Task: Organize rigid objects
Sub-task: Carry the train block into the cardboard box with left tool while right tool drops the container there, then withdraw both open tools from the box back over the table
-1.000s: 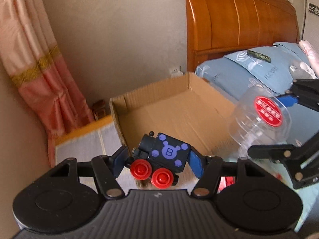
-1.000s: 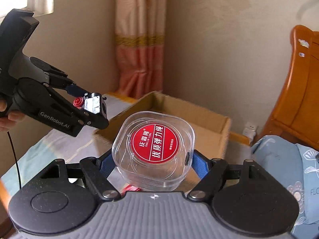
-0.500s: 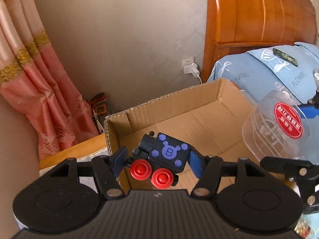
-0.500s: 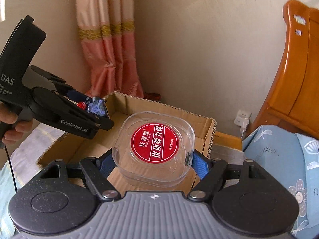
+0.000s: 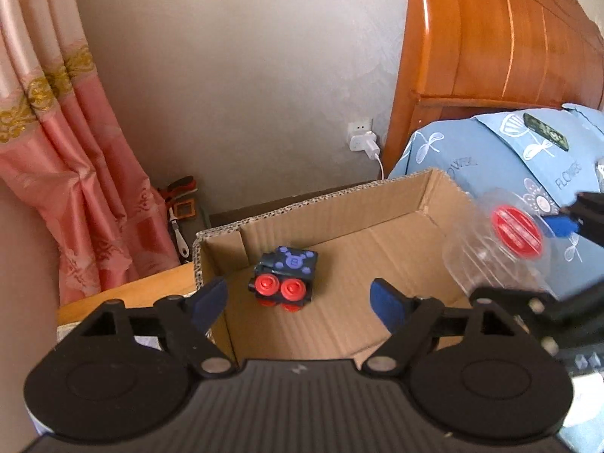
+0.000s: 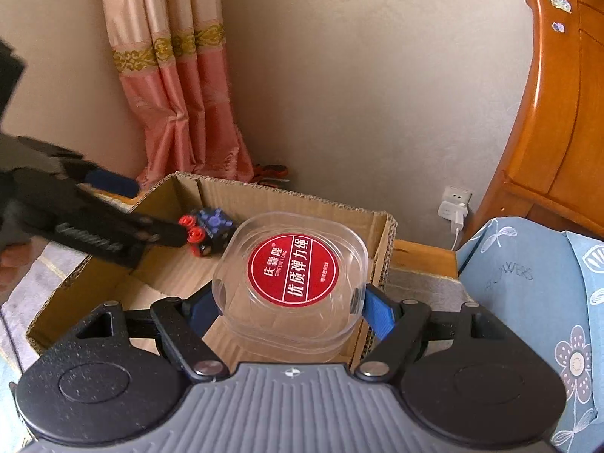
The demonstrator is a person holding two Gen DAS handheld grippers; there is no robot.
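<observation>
Only the left wrist view shows the left gripper (image 5: 299, 298) from behind: its jaws are opening, wide apart over the cardboard box (image 5: 396, 204), with nothing pressed between the blue pads (image 5: 385, 302). The toy train (image 5: 284, 278), dark blue with red wheels, is in the box near its far left corner, clear of both pads. The right wrist view alone shows plainly the right gripper (image 6: 288, 304) clamped on the clear plastic container (image 6: 294, 283) with the red round label, held above the box's near right edge; in the left view that container is a blur at the right. Around the box stand a pink curtain (image 6: 181, 87), a wooden headboard (image 5: 498, 34), a blue bedcover (image 6: 528, 287) and a wall socket with a white plug (image 5: 362, 139). The left gripper's black arm crosses the right view and hides part of the box's left wall. Both grippers tilt down toward the box
</observation>
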